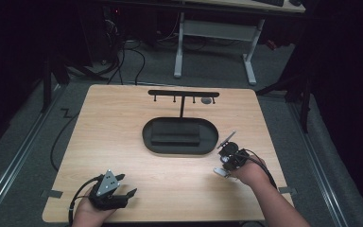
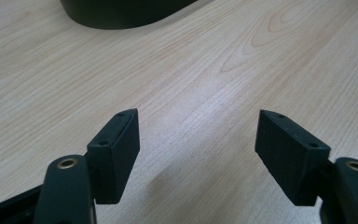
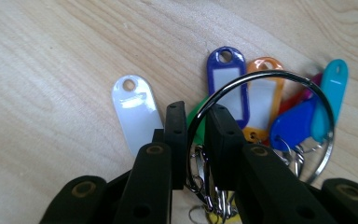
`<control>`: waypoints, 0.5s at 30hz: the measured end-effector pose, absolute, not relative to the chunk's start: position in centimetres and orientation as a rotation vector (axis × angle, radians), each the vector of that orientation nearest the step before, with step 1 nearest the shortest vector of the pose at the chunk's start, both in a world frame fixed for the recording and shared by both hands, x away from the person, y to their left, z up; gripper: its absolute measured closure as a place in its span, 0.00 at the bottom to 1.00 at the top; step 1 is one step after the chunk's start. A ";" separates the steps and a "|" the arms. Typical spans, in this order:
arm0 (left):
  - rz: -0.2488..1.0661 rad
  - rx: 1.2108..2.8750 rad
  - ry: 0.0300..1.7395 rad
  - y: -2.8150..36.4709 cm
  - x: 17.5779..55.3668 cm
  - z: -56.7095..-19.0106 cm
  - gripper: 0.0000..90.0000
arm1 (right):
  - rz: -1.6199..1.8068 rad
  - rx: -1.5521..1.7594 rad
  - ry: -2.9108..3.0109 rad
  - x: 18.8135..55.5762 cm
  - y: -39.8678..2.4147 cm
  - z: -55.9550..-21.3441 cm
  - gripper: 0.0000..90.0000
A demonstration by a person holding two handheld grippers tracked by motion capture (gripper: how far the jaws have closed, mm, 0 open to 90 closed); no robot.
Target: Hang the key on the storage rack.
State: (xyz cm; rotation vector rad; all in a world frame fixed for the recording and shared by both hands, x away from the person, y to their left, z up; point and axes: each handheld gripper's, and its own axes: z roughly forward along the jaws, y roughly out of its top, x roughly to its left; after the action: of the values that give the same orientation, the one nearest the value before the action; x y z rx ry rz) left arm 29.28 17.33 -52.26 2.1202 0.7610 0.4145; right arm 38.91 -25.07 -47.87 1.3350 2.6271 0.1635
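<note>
The right gripper (image 3: 196, 119), held near the right edge of the tabletop (image 1: 123, 142), has its jaws drawn close on the wire of a large metal key ring (image 3: 279, 79); the ring's arc passes between the two pads, which stand a narrow gap apart. The ring carries a bunch of plastic key tags lying flat on the wood: a white tag (image 3: 133, 109) at the left, then a dark blue tag (image 3: 228, 79), an orange tag (image 3: 265, 93), a second blue tag (image 3: 293, 126) and a turquoise tag (image 3: 333, 93). Short chains (image 3: 200, 172) hang below the pads. The left gripper (image 2: 196, 154), near the front left corner, rests with jaws spread wide over bare wood. Toward the far edge stands a black oval tray (image 1: 151, 135), behind it a black key rack (image 1: 183, 93) with small hooks.
</note>
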 end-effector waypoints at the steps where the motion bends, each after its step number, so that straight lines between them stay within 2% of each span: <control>1: 0.415 2.121 0.761 17.4 29.2 -52.3 0.35 | 0.172 1.329 2.628 38.8 -25.2 -47.6 0.89; 15: 0.412 2.124 0.763 17.4 29.3 -52.3 0.35 | 0.209 1.276 2.617 36.6 -26.5 -43.1 0.93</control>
State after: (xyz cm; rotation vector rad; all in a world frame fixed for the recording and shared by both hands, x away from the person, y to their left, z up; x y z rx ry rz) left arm 29.30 17.41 -52.28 2.1237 0.7629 0.4123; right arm 36.62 -26.48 -43.06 1.2764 2.6168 0.2091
